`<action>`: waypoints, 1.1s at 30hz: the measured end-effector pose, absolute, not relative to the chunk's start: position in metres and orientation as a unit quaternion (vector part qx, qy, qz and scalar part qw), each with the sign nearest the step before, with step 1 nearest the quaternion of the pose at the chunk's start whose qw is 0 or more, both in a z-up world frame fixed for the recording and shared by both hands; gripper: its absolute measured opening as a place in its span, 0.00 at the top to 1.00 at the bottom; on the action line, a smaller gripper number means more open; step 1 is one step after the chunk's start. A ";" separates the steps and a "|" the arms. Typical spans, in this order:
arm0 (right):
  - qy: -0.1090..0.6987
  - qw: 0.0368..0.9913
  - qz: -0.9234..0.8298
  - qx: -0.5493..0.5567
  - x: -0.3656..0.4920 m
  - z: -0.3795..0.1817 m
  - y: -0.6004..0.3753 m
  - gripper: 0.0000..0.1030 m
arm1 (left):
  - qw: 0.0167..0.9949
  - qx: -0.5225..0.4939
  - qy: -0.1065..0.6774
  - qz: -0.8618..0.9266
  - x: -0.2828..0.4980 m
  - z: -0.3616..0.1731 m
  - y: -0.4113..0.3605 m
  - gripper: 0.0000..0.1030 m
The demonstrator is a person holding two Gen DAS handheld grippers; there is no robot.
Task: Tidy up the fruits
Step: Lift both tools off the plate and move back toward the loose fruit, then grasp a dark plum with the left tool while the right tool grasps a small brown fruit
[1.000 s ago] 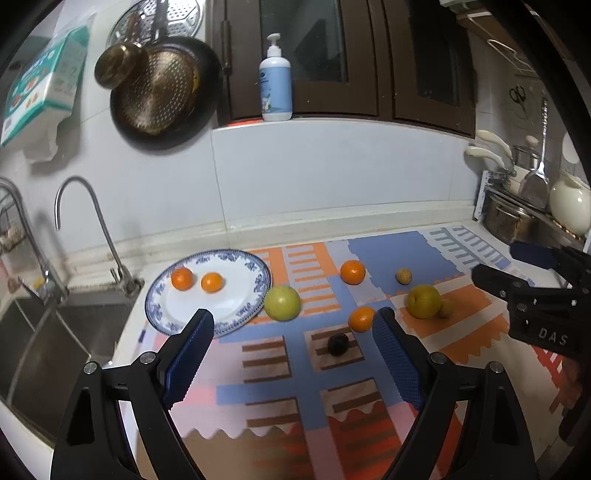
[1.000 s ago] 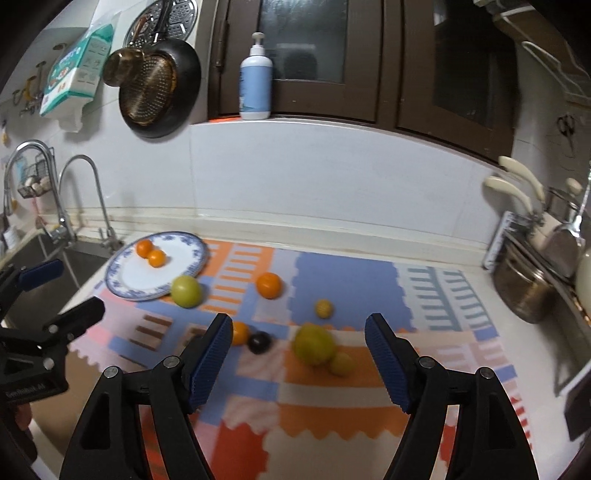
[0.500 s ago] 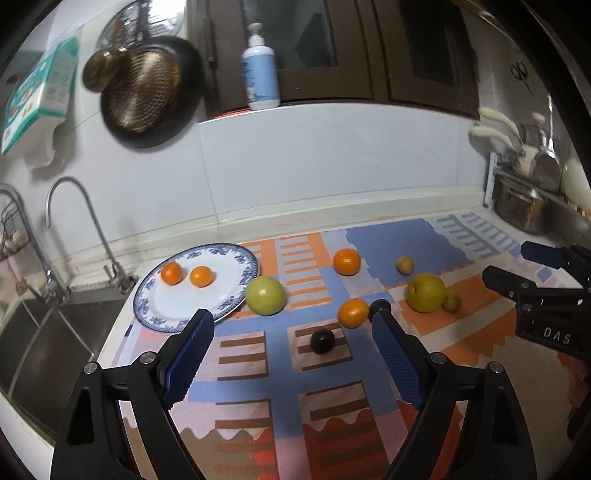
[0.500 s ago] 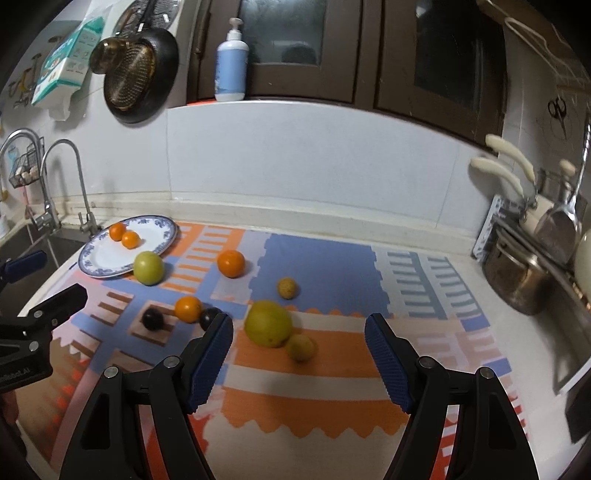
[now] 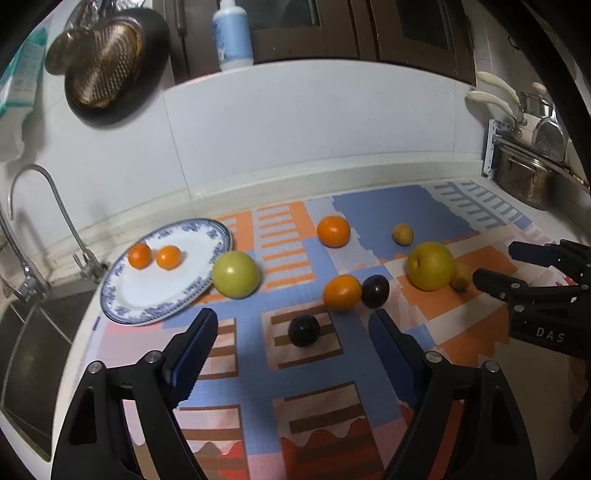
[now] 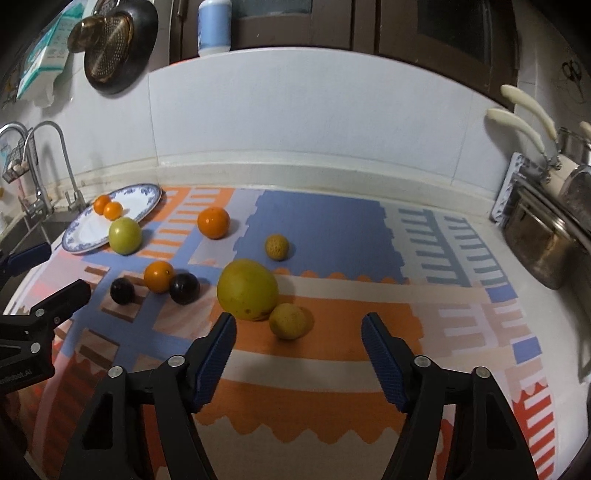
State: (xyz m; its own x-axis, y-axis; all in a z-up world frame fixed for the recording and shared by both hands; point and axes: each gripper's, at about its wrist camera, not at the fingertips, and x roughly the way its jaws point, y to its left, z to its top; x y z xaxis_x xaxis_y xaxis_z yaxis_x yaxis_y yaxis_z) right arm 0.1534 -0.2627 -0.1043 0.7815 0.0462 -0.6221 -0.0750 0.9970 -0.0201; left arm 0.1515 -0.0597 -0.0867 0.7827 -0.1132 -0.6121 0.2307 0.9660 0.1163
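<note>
A blue-rimmed white plate point(image 5: 147, 299) point(image 6: 88, 232) holds two small oranges point(image 5: 155, 256) at the counter's left. Loose on the patterned mat lie a green apple point(image 5: 235, 274) point(image 6: 125, 235), two oranges point(image 5: 333, 231) point(image 5: 341, 292), two dark plums point(image 5: 304, 329) point(image 5: 375, 291), a large yellow pear point(image 5: 430, 266) point(image 6: 247, 289) and two small yellow fruits point(image 6: 288, 320) point(image 6: 277, 246). My left gripper point(image 5: 291, 332) is open and empty, with the near plum between its fingers' line. My right gripper point(image 6: 299, 332) is open and empty, just short of the pear and small yellow fruit.
A sink point(image 5: 26, 350) with a tap point(image 5: 44, 218) lies left of the plate. A metal pot and utensil rack point(image 6: 546, 251) stand at the right. Pans point(image 5: 107, 74) hang on the white wall, with a soap bottle point(image 5: 232, 33) on the ledge above.
Both grippers have moved forward and down toward the fruit, which now looks larger and closer. The fruit and plate have not moved. Both grippers stay open.
</note>
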 end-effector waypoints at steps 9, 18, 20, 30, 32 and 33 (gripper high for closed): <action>0.361 0.931 0.049 -0.019 0.169 -0.121 -0.259 0.42 | 0.926 0.080 0.354 -0.106 0.171 -0.109 -0.062 0.37; 0.372 0.927 0.054 -0.019 0.181 -0.129 -0.259 0.49 | 0.914 0.079 0.380 -0.119 0.184 -0.120 -0.064 0.52; 0.372 0.926 0.056 -0.019 0.183 -0.129 -0.259 0.53 | 0.911 0.078 0.387 -0.119 0.187 -0.122 -0.064 0.55; 0.388 0.919 0.063 -0.017 0.191 -0.134 -0.259 0.67 | 0.901 0.076 0.409 -0.119 0.197 -0.129 -0.065 0.67; 0.390 0.919 0.065 -0.016 0.191 -0.135 -0.259 0.70 | 0.900 0.075 0.412 -0.119 0.198 -0.130 -0.065 0.72; 0.389 0.919 0.064 -0.016 0.191 -0.135 -0.259 0.70 | 0.900 0.075 0.412 -0.119 0.198 -0.130 -0.064 0.74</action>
State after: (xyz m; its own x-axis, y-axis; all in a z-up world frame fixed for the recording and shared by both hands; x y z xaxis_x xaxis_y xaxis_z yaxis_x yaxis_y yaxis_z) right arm 0.1912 -0.2589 -0.1345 0.6889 0.1044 -0.7173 -0.1298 0.9913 0.0195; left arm 0.1982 -0.0643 -0.1296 0.6320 -0.1535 -0.7596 0.2763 0.9604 0.0358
